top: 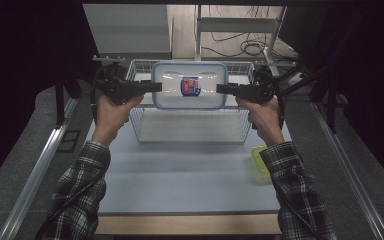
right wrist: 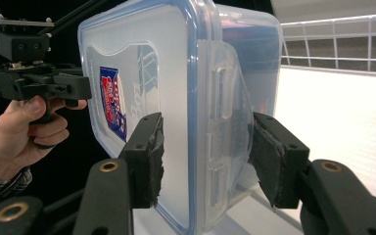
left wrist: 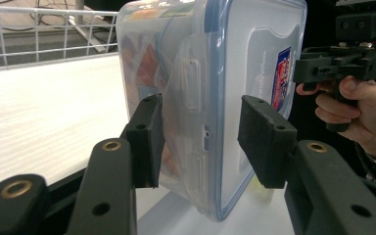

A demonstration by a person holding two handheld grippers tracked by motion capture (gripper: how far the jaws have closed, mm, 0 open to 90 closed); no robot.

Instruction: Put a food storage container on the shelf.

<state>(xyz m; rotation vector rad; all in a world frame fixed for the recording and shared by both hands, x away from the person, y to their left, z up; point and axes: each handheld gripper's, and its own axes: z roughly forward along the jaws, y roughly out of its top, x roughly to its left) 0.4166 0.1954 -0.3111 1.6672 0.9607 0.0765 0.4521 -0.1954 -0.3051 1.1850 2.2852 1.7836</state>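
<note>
we hold the lidded container (top: pixel 190 85) at upper centre, above the wire basket (top: pixel 190 131), left gripper (top: pixel 156 87) and right gripper (top: pixel 221 89) each pinching one end. the lift looks done; setting it down remains.

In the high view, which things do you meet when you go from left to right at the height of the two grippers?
Left gripper → plastic container, held over the wire basket → right gripper.
</note>
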